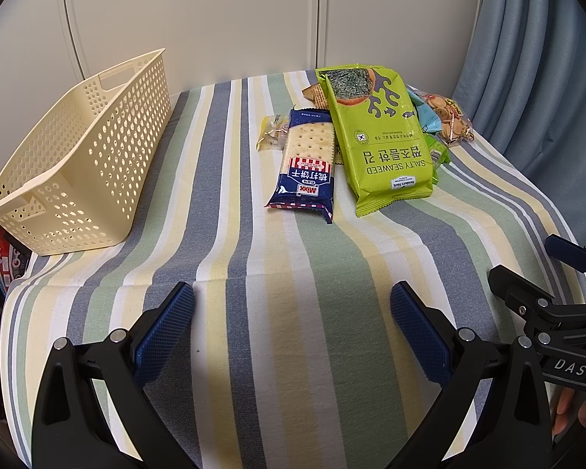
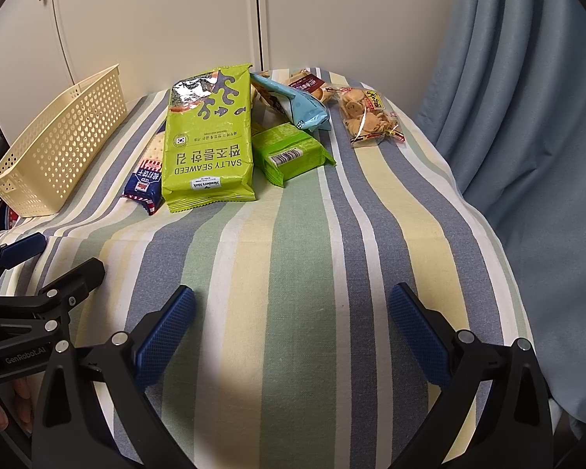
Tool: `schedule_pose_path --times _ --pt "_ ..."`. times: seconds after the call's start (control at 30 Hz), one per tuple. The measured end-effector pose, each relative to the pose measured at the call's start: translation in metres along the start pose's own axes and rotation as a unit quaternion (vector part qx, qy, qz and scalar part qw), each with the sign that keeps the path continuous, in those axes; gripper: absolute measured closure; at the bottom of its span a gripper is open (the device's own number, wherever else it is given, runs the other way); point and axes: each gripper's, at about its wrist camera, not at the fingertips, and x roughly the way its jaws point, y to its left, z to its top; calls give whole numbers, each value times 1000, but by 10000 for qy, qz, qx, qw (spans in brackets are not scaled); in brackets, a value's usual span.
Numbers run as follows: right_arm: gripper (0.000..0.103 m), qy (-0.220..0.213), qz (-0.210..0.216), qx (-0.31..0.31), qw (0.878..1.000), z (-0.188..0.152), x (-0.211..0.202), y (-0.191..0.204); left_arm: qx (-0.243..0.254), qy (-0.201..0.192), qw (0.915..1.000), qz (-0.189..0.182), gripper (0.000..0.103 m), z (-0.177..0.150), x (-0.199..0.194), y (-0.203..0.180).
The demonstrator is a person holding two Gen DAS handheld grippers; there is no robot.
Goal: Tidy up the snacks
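Cream perforated plastic: the basket (image 1: 78, 156), standing at the left edge of the striped tablecloth (image 1: 293, 273), tilted a little, interior not fully visible but nothing showing inside. By the look of it, none of the sorting done yet.

Right of the basket, well apart across bare cloth, the whole snack pile. Nearest the basket, the blue cracker pack (image 1: 306, 164), with a small yellow wrapped snack (image 1: 271, 133) touching its far end. Overlapping the cracker pack on the side away from the basket, the lime seaweed bag (image 2: 209, 144). Further from the basket again, a smaller green packet (image 2: 293, 152), a light blue bag (image 2: 304, 109) leaning over it, a brown-labelled packet (image 2: 312, 84) behind, and a clear bag of little biscuits (image 2: 367, 117) farthest out. All left to move, judging from this.

Left gripper (image 1: 293, 328): jaws spread wide, pinching nothing, hovering over cloth on the near side of the basket. Right gripper (image 2: 293, 328): likewise spread and empty, further from the basket, just beside the left one.

Open cloth between grippers and pile, and between pile and basket; plenty of room for a carry. Cloth drooping over the table edge near the basket and at the front. Biscuit bag close to the far right edge, beside the blue curtain (image 2: 527, 117); likely the one to slide off if nudged.
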Motion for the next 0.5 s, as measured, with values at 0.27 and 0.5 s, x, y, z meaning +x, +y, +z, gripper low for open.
schedule_pose_path --times 0.27,0.5 --pt "5 2 18 2 10000 0 0 -1 -3 -1 10000 2 2 0 0 0" --pt "5 10 21 8 10000 1 1 0 -1 -3 10000 0 2 0 -1 0"
